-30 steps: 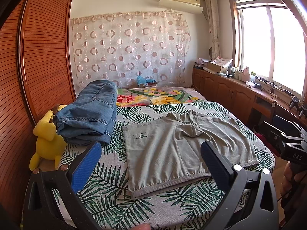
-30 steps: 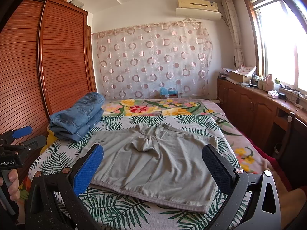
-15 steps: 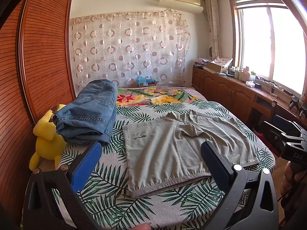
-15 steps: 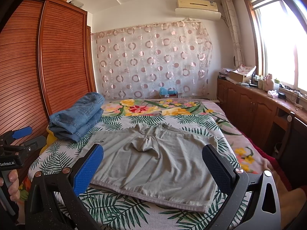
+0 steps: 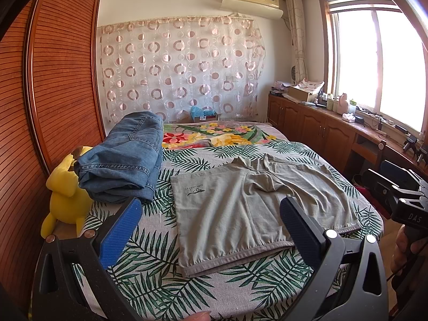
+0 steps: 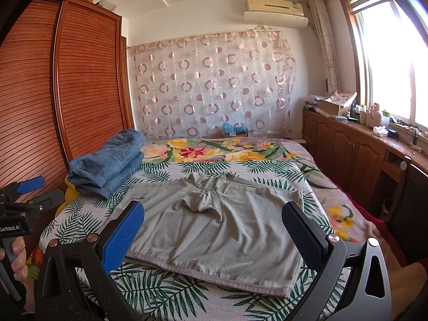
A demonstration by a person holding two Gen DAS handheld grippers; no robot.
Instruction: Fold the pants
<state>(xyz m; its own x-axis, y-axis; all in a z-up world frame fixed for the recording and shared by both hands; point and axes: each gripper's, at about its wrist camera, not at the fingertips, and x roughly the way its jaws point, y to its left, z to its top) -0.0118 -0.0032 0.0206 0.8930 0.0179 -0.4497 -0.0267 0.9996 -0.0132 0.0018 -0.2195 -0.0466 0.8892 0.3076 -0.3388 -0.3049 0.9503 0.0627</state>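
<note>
Bedroom w/ a wide bed (image 5: 149, 272) in leaf-print cover served as folding surface, and the grey pants (image 5: 248, 208) lay spread flat near its front edge, prob. so both legs and the hem could be reached from the foot of the bed. Folded jeans (image 5: 125, 163) were stacked at the far left beside a yellow plush toy (image 5: 67, 198), apart from the pants, so I judge them as already finished. Left tool (image 5: 211, 230) and right tool (image 6: 214, 230) both hovered above the hem w/ fingers wide apart, gripping nothing, so folding seemed not yet begun.
</note>
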